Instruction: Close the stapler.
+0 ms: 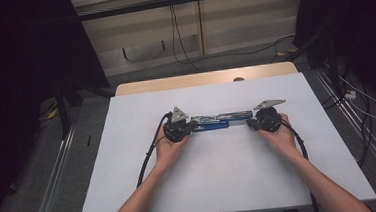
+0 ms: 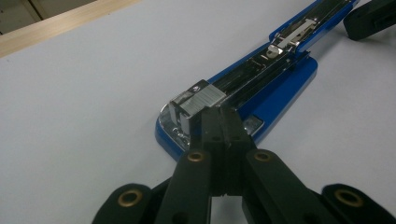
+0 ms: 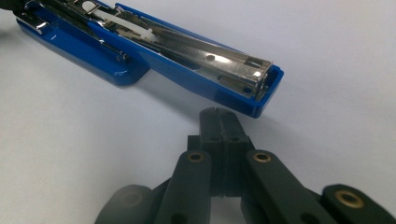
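A blue stapler (image 1: pixel 217 120) lies swung open flat across the middle of the white table (image 1: pixel 206 185). My left gripper (image 1: pixel 190 127) is at its left end, shut, with nothing between the jaws. In the left gripper view, the left gripper (image 2: pixel 219 116) touches the end of the metal magazine, where a strip of staples (image 2: pixel 201 99) shows above the blue base (image 2: pixel 285 91). My right gripper (image 1: pixel 251 123) is at the stapler's right end, also shut and empty. In the right gripper view, the right gripper (image 3: pixel 218 114) sits just short of the blue cover's open end (image 3: pixel 264 91), apart from it.
A wooden table edge (image 1: pixel 204 78) runs along the back of the white surface. Black cables (image 1: pixel 147 159) trail from both grippers toward the front edge. Dark stands and floor cables (image 1: pixel 361 99) flank the table on both sides.
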Demonstrator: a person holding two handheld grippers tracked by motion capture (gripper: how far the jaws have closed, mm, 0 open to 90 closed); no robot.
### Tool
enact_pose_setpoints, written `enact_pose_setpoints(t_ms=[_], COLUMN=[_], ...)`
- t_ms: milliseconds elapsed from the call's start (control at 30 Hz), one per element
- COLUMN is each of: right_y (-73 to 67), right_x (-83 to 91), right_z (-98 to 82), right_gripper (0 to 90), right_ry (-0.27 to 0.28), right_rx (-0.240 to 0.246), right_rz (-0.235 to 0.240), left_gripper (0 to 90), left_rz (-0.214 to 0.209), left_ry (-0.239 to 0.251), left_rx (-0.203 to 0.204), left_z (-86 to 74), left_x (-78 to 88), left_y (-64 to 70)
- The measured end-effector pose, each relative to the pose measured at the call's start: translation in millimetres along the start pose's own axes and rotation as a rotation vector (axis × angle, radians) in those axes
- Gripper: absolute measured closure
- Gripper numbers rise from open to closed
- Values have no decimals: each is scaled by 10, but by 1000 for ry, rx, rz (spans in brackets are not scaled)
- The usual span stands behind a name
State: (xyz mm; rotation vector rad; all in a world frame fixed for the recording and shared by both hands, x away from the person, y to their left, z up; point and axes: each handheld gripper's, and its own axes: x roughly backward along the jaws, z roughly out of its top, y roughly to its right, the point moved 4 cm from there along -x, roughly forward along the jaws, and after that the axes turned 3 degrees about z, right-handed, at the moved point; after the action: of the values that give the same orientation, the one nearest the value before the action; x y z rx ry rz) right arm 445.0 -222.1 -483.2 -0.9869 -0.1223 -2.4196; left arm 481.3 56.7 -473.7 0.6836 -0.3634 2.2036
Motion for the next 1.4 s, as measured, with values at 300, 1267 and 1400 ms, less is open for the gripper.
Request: enact_pose_setpoints(t_ms=[300, 1267, 1400], right_y=[3, 26, 22], right_x=[-9, -6, -10], right_z=[4, 16, 22], right_gripper=[900, 900, 900], right_ry=[7, 48, 55], right_rx=[12, 15, 22], right_rz=[-1, -30, -28], left_gripper=[900, 900, 900], left_rz=[-10, -1, -3], left_ry=[-4, -4, -4], left_rx=[12, -2, -1], left_z=[1, 3, 2], left_x=[1, 0, -1], left_y=[-14, 0, 1])
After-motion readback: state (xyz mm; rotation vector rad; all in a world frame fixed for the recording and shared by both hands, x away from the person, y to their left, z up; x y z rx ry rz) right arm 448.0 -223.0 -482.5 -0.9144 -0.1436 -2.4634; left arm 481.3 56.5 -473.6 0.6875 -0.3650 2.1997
